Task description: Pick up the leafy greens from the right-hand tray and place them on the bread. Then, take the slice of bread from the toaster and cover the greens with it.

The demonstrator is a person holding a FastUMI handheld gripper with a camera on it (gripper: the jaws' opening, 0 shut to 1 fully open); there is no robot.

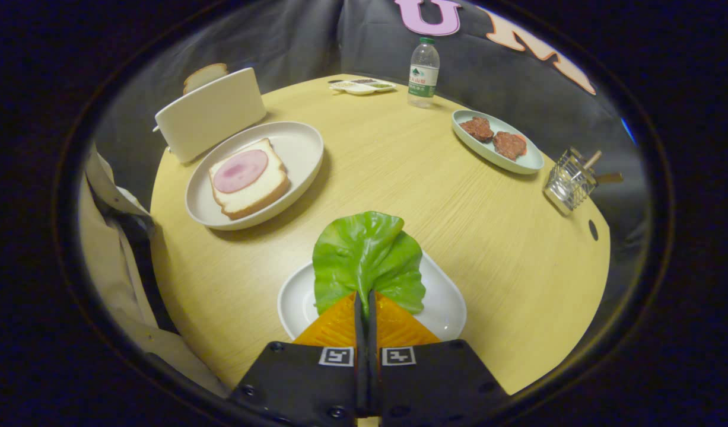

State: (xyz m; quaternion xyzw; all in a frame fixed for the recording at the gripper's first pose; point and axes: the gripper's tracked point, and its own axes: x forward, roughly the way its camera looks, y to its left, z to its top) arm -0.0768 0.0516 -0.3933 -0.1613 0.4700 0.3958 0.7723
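claw [364, 296] pinches lettuce [366, 255] above tray [447, 308]; plate [298, 148] holds bread [251, 178].

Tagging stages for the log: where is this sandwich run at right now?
Early. Done: the gripper has its fingers shut on the leafy greens, gripped at the stem end over the white tray. In hand: carrying the greens to the bread, which lies topped with a pink slice on the round plate. Left: laying them down, then fetching the slice of bread sticking up from the toaster.
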